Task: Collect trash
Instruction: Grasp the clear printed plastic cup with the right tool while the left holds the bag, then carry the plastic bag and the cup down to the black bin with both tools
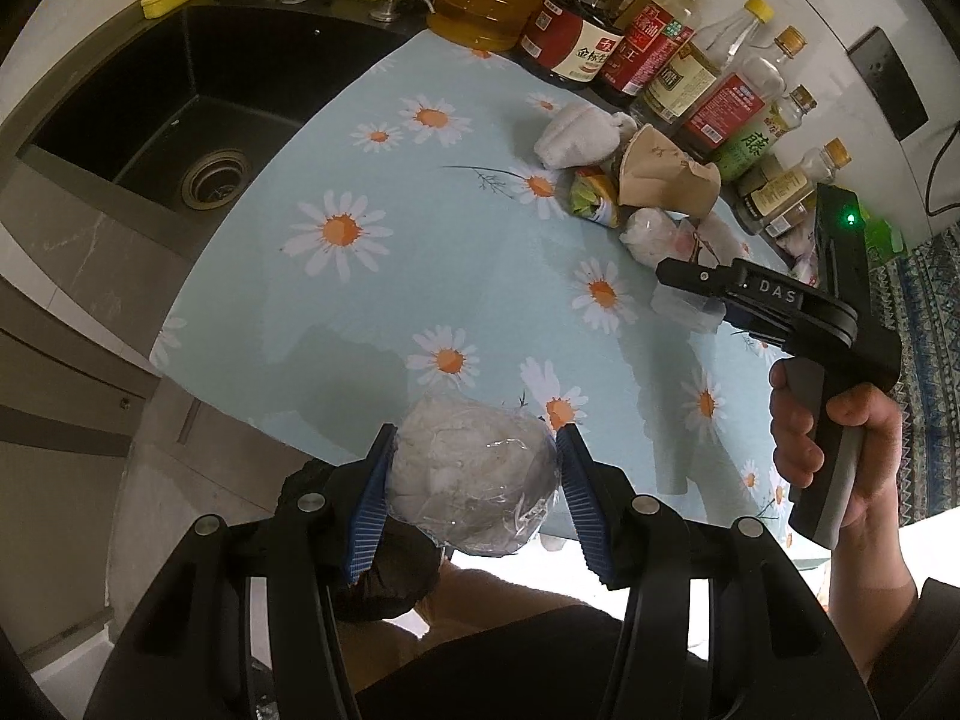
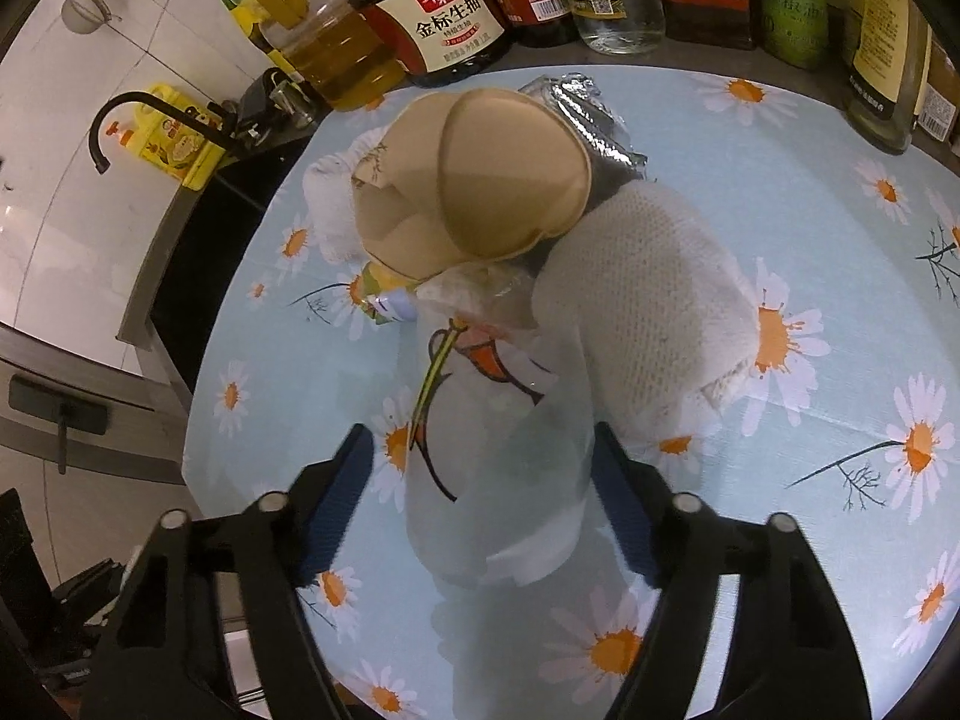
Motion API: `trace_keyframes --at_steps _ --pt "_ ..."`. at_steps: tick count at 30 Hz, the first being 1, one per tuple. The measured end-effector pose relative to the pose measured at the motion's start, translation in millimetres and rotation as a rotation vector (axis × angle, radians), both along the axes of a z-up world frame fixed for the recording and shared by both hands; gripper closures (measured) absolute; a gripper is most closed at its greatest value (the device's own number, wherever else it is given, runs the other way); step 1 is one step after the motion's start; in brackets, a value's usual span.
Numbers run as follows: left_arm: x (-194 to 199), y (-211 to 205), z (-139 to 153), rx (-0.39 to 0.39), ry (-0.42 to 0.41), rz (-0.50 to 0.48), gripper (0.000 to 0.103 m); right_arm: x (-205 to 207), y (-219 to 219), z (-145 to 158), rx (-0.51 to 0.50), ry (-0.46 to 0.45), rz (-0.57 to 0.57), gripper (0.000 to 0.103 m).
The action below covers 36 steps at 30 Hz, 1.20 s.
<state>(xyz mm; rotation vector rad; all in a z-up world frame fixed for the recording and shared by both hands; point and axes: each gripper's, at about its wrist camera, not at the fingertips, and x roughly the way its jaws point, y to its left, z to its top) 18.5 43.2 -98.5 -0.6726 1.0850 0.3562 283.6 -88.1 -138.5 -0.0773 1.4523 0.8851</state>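
Note:
My left gripper (image 1: 477, 437) is shut on a crumpled white wad wrapped in clear film (image 1: 474, 483), held just past the counter's near edge. My right gripper (image 2: 480, 432) stands open around a see-through plastic cup with a printed figure (image 2: 498, 468), which lies on the daisy cloth. Its right pad is at the cup's side, while cloth shows between the left pad and the cup. Behind the cup is the trash pile: a crushed brown paper cup (image 2: 480, 180), a white knit cloth (image 2: 648, 312), a foil wrapper (image 2: 585, 111) and a green wrapper (image 2: 384, 297).
Sauce and oil bottles (image 1: 600, 42) line the wall behind the pile. A black sink (image 1: 180, 120) lies left of the daisy cloth (image 1: 420, 240), with its faucet (image 2: 120, 114). A person's hand (image 1: 840, 450) holds the right gripper's handle. Something dark (image 1: 390, 576) sits below the held wad.

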Motion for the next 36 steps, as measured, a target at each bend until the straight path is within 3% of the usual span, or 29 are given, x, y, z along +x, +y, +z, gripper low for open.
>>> trace_keyframes --at_steps 1,14,36 --pt "0 0 0 0.000 0.000 0.000 0.052 0 0 -1 -0.006 0.000 0.002 0.045" --pt "-4 3 6 0.001 -0.025 -0.059 0.052 -22 -16 22 0.044 -0.007 -0.040 0.046" --pt "-49 12 2 -0.021 -0.089 -0.238 0.052 -143 -41 83 0.112 -0.050 -0.125 0.046"
